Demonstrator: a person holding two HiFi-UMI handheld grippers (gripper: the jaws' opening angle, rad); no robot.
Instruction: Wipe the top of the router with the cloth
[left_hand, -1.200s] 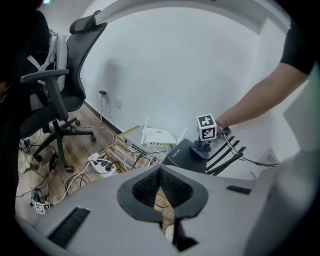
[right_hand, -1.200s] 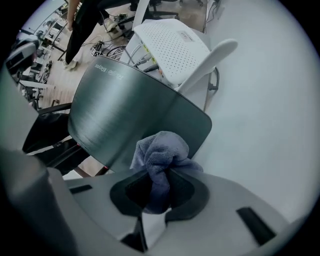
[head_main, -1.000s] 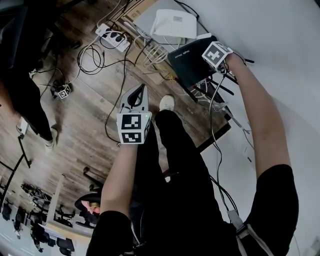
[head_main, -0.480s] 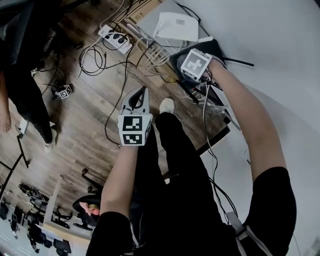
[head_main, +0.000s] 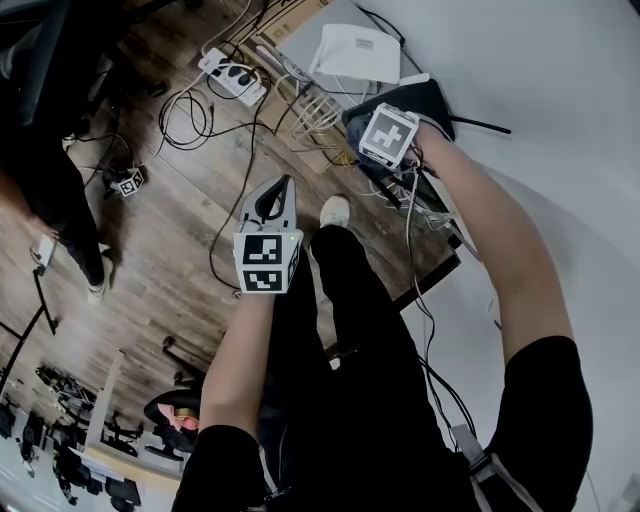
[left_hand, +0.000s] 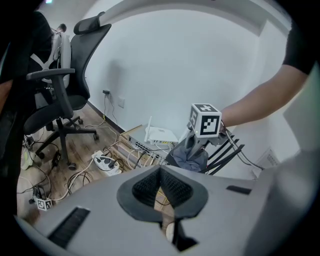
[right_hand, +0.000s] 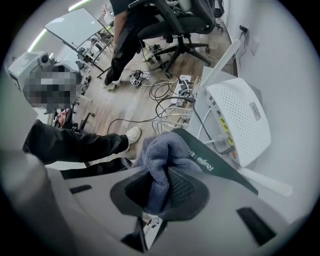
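On top of the black router (right_hand: 222, 167) by the wall, the right gripper (right_hand: 160, 189) pinches a bunched grey-blue cloth (right_hand: 162, 152) between its jaws. A white device (right_hand: 240, 115) sits just beside. The left gripper (left_hand: 161, 182) hangs well apart above the wooden floor (head_main: 170, 250), its jaws together with nothing between them.

Cables (head_main: 308, 108) — white modem (head_main: 352, 52) — beside router (head_main: 432, 100)

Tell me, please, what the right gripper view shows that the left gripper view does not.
Only the right gripper view shows the cloth pinched inside the right claw, and white lettering on the dark router. Only the left gripper view shows the left claw shut and empty, and the dark router's antennas. Both show the cloth, dark router, white router and power strip.
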